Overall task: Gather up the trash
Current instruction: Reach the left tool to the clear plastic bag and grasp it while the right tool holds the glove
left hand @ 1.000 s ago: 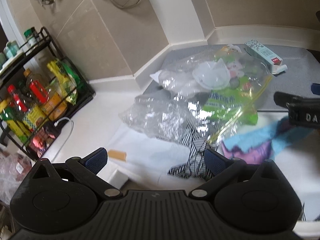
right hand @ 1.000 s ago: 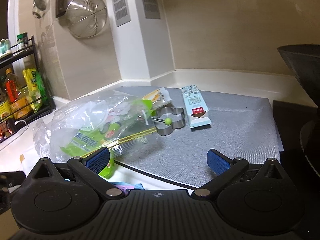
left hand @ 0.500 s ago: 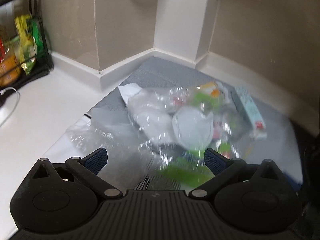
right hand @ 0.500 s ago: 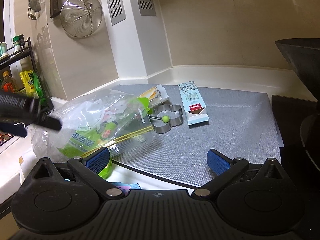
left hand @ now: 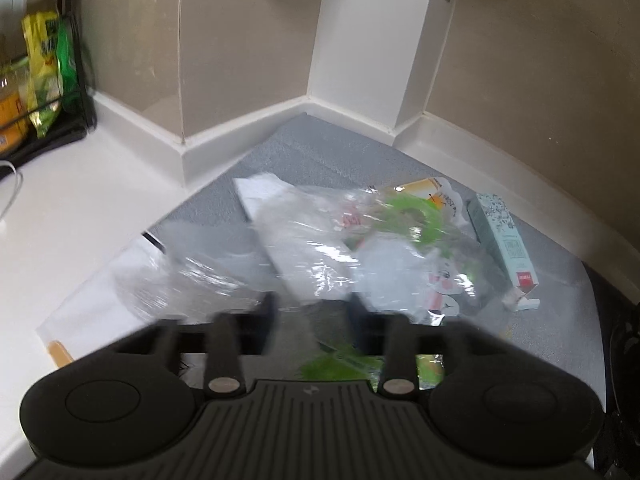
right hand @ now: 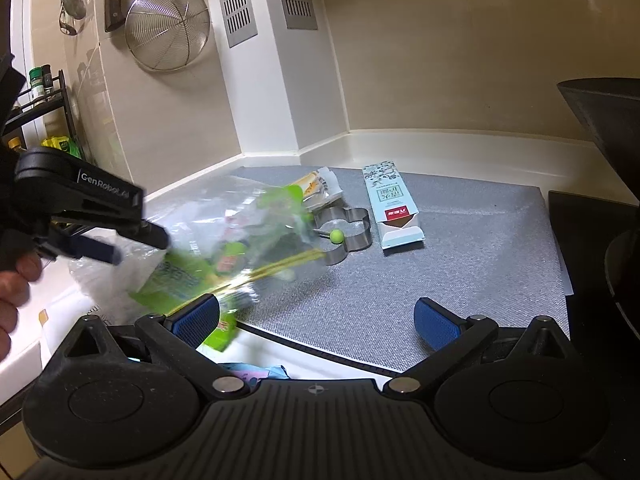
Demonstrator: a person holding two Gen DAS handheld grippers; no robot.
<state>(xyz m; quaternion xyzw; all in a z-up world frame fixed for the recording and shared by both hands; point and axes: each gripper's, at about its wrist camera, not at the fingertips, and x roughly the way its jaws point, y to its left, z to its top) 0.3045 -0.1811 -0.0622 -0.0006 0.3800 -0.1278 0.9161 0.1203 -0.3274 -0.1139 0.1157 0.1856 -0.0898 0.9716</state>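
Observation:
A clear plastic bag (left hand: 320, 256) holding green wrappers and other trash lies on the grey mat (left hand: 340, 152); it also shows in the right wrist view (right hand: 224, 248). My left gripper (left hand: 312, 312) is at the bag's near edge, its blurred fingers narrowed around the plastic with a gap still between them. In the right wrist view the left gripper (right hand: 136, 244) reaches into the bag's left side. My right gripper (right hand: 316, 320) is open and empty, low over the mat's front edge. A pale green carton (right hand: 390, 204) lies on the mat beside the bag; it also shows in the left wrist view (left hand: 504, 244).
A flower-shaped metal ring (right hand: 344, 236) with a green ball sits by the carton. A yellow-white wrapper (right hand: 320, 188) lies behind the bag. A black rack (left hand: 40, 92) with packets stands far left. A dark stove (right hand: 600, 264) is at the right. A strainer (right hand: 168, 28) hangs on the wall.
My left gripper has moved forward to the bag and its fingers have closed in from wide open. The bag has shifted and blurs. The right gripper has barely moved.

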